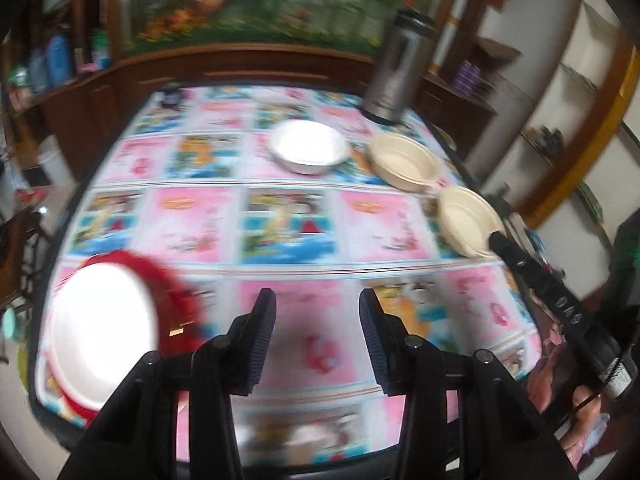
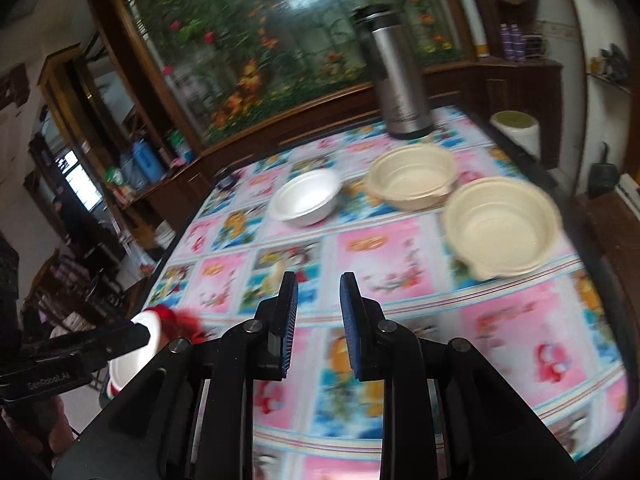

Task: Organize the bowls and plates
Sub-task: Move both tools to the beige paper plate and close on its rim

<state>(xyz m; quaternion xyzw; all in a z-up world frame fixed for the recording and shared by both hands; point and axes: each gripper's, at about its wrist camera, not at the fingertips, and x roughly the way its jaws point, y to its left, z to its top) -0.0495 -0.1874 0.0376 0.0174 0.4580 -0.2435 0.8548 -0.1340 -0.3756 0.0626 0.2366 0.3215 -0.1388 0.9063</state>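
The red bowl [image 1: 100, 332] sits at the near left corner of the table [image 1: 288, 368], close to the edge, probably where the stack begins. The left tongs [image 1: 316, 344] hang over the near edge, jaws moderately apart and holding nothing. The white bowl [image 2: 306, 196] sits toward the far edge, apart from the rest. The right tongs [image 2: 319, 320] show a narrow gap, also empty. Two cream bowls [image 2: 412, 180] [image 2: 502, 228] wait along the right edge, unstacked.

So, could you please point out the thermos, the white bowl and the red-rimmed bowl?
thermos [image 2: 402, 92], right wrist view, steel body.
white bowl [image 2: 306, 198], right wrist view, inside.
red-rimmed bowl [image 1: 102, 334], left wrist view, white inside.
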